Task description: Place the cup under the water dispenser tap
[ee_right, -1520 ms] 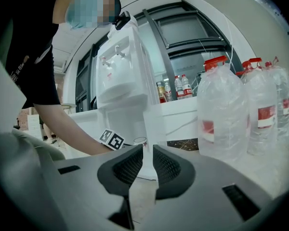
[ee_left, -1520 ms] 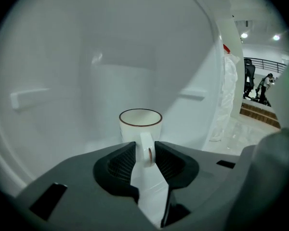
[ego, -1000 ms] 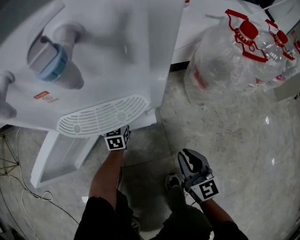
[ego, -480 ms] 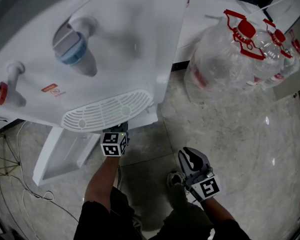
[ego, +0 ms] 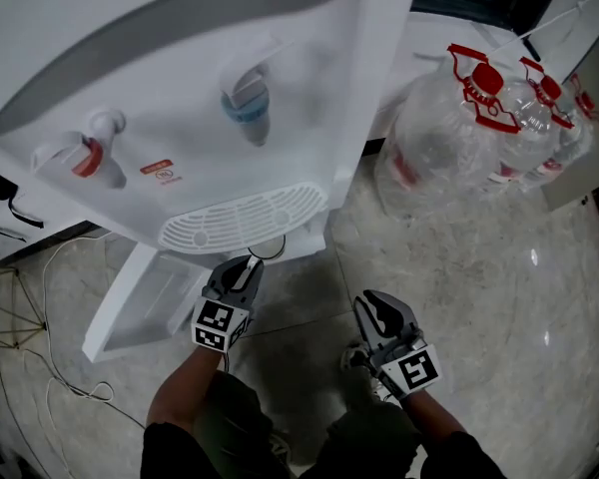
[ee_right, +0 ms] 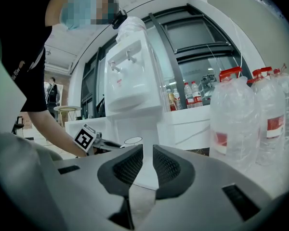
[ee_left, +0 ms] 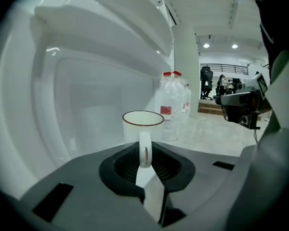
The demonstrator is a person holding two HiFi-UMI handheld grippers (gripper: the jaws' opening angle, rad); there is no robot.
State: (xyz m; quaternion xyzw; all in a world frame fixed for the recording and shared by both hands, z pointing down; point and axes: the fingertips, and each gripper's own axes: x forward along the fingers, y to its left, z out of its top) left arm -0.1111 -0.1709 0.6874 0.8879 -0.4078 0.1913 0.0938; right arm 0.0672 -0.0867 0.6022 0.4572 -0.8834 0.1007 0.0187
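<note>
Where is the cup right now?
Centre of the left gripper view: the cup is upright, its handle pinched in the left tongs, close to the white water dispenser, lower than its drip tray.

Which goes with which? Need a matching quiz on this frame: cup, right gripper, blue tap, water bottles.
1 cup
2 right gripper
3 blue tap
4 water bottles

A red caps
B nothing between its jaws
C handle clamped in the left gripper
D on the dispenser front

Pairs: 1-C, 2-B, 3-D, 4-A
</note>
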